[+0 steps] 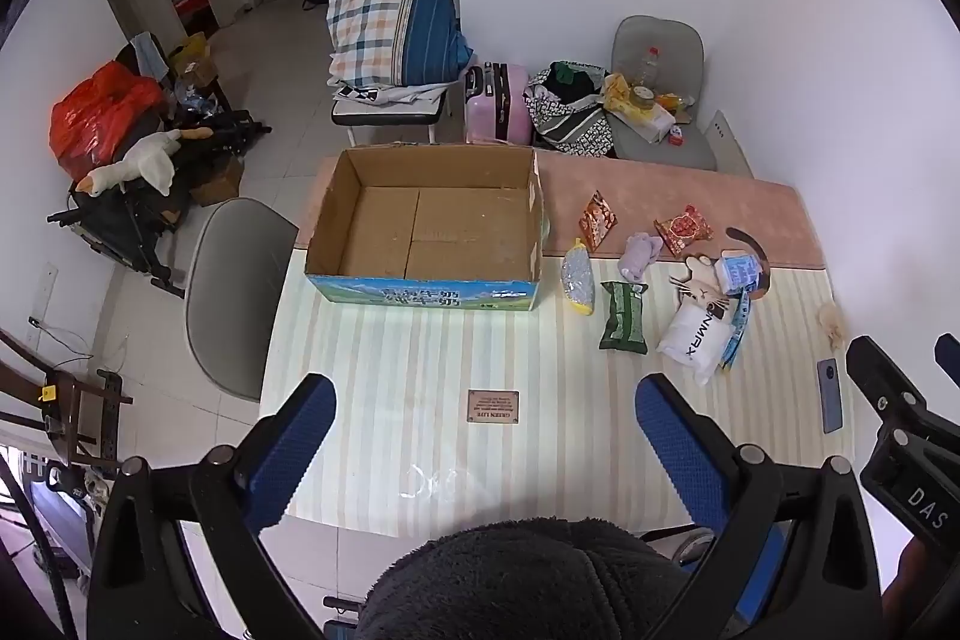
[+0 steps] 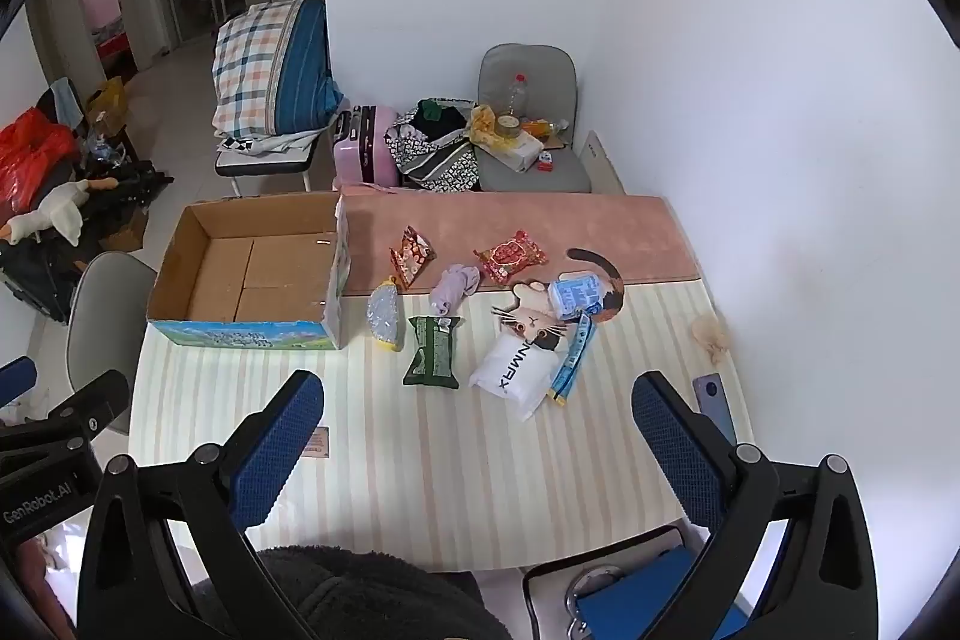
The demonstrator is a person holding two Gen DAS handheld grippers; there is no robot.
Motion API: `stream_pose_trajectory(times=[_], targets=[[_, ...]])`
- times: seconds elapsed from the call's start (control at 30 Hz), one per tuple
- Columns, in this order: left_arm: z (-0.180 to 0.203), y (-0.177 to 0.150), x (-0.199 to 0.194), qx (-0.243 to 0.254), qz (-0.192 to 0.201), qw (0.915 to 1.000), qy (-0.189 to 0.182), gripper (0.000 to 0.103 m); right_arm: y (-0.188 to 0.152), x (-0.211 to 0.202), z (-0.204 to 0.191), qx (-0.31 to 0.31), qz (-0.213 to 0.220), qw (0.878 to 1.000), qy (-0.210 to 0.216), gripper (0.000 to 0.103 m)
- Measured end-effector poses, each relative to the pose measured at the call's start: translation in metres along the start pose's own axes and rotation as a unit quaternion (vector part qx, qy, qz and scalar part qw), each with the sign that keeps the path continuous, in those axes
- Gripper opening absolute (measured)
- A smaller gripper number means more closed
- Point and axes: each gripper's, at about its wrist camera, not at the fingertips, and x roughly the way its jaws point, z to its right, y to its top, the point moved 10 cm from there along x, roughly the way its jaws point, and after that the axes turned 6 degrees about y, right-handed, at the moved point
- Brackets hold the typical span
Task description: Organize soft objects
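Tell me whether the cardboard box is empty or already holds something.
Empty: the cardboard box is open-topped, and only its bare brown floor shows in both views.

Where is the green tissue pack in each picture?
Left wrist view: the green tissue pack lies right of centre on the striped table.
Right wrist view: the pack lies near the middle.
Shared landmark: the open cardboard box sits to the pack's left in both.
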Motion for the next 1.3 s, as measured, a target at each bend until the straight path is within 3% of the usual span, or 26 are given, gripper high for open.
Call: stream_pose_trajectory(times=[0.53,1.3], targets=[[-0.002,0.005,-0.006,0.002,0.002,1.0,-0.008,0.102,-0.002,-0.013,-0.004,0.005,0.001,1.0,0.002,0.103],[-0.005,0.015,0.013,-0.003,0.0,0.9999,-0.01,0.102,0.017,0.008,-0.014,-0.01,0.003,1.0,-0.001,0.103]])
